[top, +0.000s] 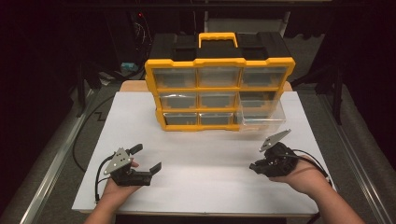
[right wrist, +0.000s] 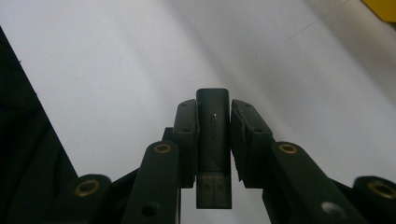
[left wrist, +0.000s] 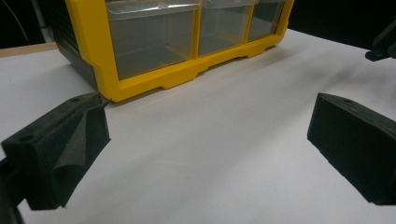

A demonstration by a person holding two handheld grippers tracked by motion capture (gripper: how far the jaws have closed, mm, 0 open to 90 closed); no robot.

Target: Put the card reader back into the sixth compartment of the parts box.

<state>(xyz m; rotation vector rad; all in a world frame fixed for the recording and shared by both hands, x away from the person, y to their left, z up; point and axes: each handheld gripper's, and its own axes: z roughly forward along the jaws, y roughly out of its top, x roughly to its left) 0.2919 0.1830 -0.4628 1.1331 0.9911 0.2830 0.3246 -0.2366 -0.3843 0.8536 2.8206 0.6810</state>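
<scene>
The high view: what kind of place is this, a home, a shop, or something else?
Probably a lab or workshop set up for recording. A white table stands in a dark room, cables and stands lie around it, and a yellow drawer organizer is the one item set out. Each hand holds a gripper.

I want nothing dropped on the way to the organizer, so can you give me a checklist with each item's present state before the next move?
1. USB stick clamped between the right gripper jaws: ok.
2. Stick sitting straight in the grip, plug end toward the camera: ok.
3. One drawer of the yellow organizer pulled out, at the lower right: ok.
4. Open drawer free of contents: cannot tell.
5. Left gripper jaws open and holding nothing: ok.
6. White tabletop between right gripper and drawer free of obstacles: ok.
</scene>
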